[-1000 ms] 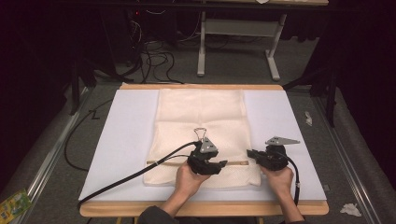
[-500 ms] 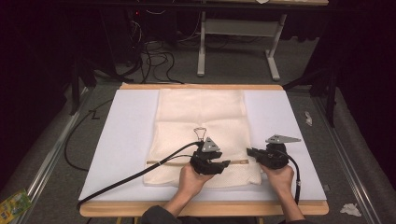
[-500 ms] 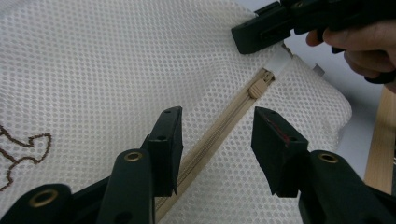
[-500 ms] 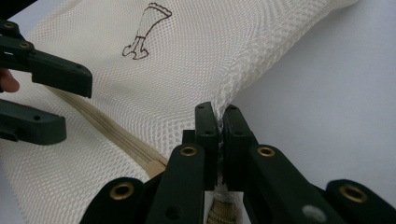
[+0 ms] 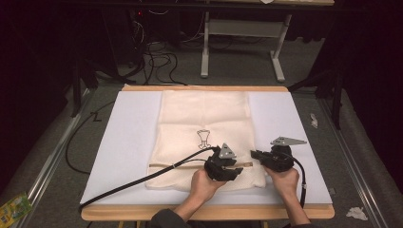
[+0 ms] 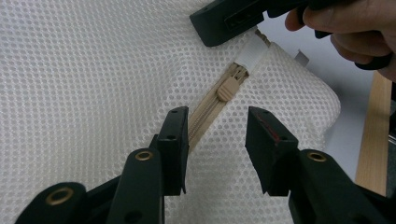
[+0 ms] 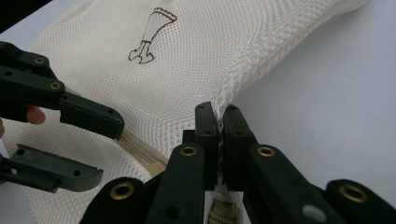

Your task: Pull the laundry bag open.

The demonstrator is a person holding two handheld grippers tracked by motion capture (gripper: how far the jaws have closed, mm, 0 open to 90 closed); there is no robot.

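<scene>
You are working low and centre in the high view, both hands coming in from the bottom edge over the mesh laundry bag [image 5: 204,128], which is lying flat on the white table sheet [image 5: 128,142] with its zipper [image 5: 190,164] running across its near end. Your right gripper [image 7: 218,122] is clenched on a fold of mesh at the zipper's end, jaws pressed together, probably to anchor the bag so it is not sliding when the zip is pulled. Your left gripper [image 6: 217,135] is standing released, jaws apart and straddling the zipper track, with the tan zipper pull [image 6: 227,87] sitting just beyond them, centre of the left gripper view. That lineup is suggesting you are preparing to pinch the pull next. The brown printed motif [image 5: 203,137] is lying mid-bag, clear of both tools.
</scene>
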